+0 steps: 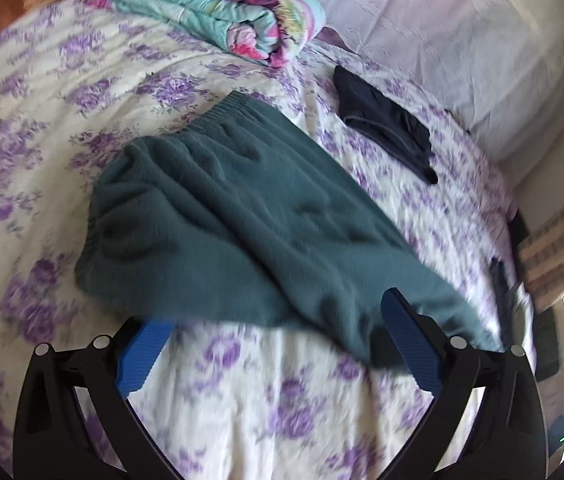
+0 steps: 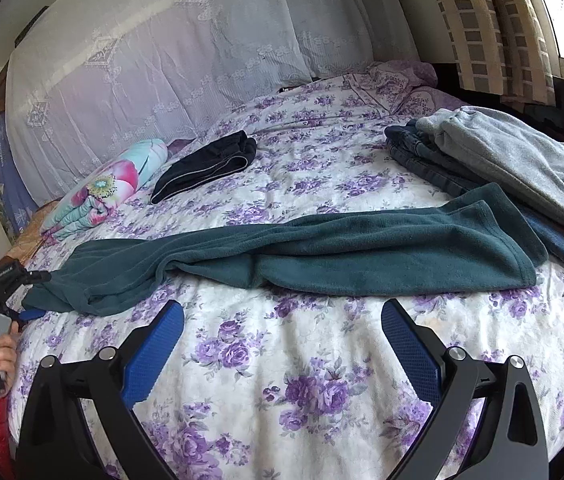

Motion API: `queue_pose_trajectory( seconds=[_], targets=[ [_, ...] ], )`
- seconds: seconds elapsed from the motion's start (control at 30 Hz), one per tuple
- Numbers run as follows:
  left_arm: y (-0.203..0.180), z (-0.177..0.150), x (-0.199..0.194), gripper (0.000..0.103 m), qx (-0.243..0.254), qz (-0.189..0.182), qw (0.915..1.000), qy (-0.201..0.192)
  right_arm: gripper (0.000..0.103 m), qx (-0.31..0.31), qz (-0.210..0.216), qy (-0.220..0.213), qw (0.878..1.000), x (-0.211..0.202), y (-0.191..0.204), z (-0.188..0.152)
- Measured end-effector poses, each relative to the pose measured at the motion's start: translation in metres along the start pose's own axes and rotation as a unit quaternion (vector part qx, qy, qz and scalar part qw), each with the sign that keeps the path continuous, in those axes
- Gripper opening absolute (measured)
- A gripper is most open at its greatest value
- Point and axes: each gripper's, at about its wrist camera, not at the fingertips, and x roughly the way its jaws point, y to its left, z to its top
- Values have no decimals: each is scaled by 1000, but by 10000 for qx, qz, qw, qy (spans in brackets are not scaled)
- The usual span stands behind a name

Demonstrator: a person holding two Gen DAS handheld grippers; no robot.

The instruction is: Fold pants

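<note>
Dark teal fleece pants (image 2: 321, 256) lie stretched out sideways on the flowered bed sheet (image 2: 282, 360), waistband to the left, leg cuffs to the right. In the left wrist view the pants (image 1: 222, 216) show their elastic waistband at the far end. My left gripper (image 1: 278, 316) is open at the near edge of the pants, just short of the fabric; it also shows in the right wrist view (image 2: 30, 312) at the pants' left end. My right gripper (image 2: 282, 312) is open and empty above the sheet, just in front of the pants.
A folded dark navy garment (image 2: 206, 168) lies further back on the bed. A rolled flowered quilt (image 2: 102, 192) sits at the back left. A pile of grey and denim clothes (image 2: 501, 160) lies at the right. A lace-covered headboard (image 2: 182, 60) stands behind.
</note>
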Motion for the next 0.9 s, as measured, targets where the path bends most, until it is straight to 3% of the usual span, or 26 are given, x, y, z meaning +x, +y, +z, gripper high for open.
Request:
queue_pose_trajectory(
  seconds=[0.17, 0.37, 0.43, 0.47, 0.57, 0.73, 0.9],
  targets=[
    [11, 17, 16, 98, -307, -258, 9992, -78, 100, -29, -11, 191, 9998, 11, 2, -1],
    [7, 3, 9, 95, 323, -271, 9986, -324, 100, 371, 36, 323, 9988, 14, -21, 5],
    [10, 8, 6, 60, 164, -227, 9986, -438, 100, 714, 155, 352, 9967, 13, -36, 9],
    [12, 13, 9, 35, 180, -223, 9989, -370, 100, 894, 206, 352, 9952, 12, -44, 10],
    [25, 20, 19, 15, -26, -484, 9988, -114, 100, 1370, 391, 482, 9886, 14, -65, 14],
    [37, 13, 8, 10, -214, -950, 9951, -195, 100, 2338, 920, 850, 9642, 27, -95, 9],
    [37, 5, -11, 9, -21, -903, 9945, -526, 100, 2559, 1044, 1290, 9523, 69, -107, 33]
  ],
)
